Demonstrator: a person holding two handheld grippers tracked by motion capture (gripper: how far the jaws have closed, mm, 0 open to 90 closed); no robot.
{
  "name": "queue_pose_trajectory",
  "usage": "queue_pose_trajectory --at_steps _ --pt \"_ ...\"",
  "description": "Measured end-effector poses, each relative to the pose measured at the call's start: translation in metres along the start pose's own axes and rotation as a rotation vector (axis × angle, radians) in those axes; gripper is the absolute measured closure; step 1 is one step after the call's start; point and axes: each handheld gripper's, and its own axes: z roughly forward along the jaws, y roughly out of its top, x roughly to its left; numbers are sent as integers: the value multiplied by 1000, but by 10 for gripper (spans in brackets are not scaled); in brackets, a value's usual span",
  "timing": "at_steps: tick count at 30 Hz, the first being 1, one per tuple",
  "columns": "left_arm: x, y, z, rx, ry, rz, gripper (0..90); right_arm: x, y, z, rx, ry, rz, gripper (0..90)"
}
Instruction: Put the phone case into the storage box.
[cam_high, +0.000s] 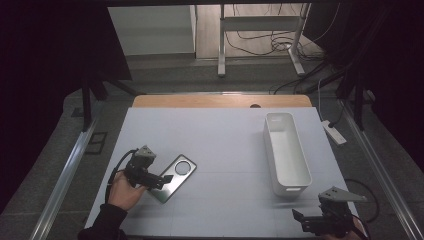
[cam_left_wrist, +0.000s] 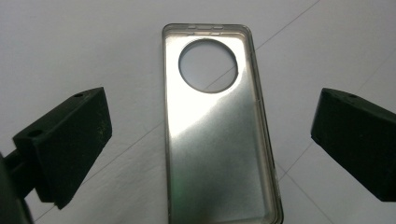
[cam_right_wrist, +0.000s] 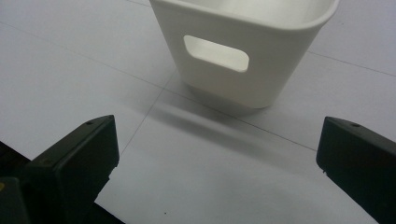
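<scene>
left claw (cam_high: 167, 180) wide open, empty | clear phone case (cam_high: 174, 177) flat on tabletop (cam_high: 220, 145), free for regrasp | right claw (cam_high: 301, 220) open, idle at bin's (cam_high: 285, 150) 6 o'clock

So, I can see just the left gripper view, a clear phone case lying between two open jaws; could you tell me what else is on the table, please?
Observer: A long white bin stands on the table's right side, apart from the phone case.
Operator: Thanks. Is anything in it?
Observer: From the high view its inside looks bare.
Operator: And where is the other tool?
Observer: The right tool sits at the near right corner of the table, jaws open, facing the bin's near end, which has a handle slot.
</scene>
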Motion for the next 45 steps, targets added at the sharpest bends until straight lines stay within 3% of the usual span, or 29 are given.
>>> queue_pose_trajectory --at_steps 7,14,19,25,38,45 --pt "14 -10 -9 -18 -5 -27 0 0 0 0 -1 1 1 0" --pt "19 -14 -10 -35 5 -39 0 0 0 1 1 2 2 0" --pt "21 -18 -5 -20 21 -35 0 0 0 0 0 2 2 0" --pt "26 -27 9 7 19 -65 0 0 0 0 1 3 2 0" --pt "21 -33 34 128 27 -34 0 0 1 1 6 4 -5 0" --pt "20 -35 36 127 40 -24 0 1 1 1 7 5 -5 0"
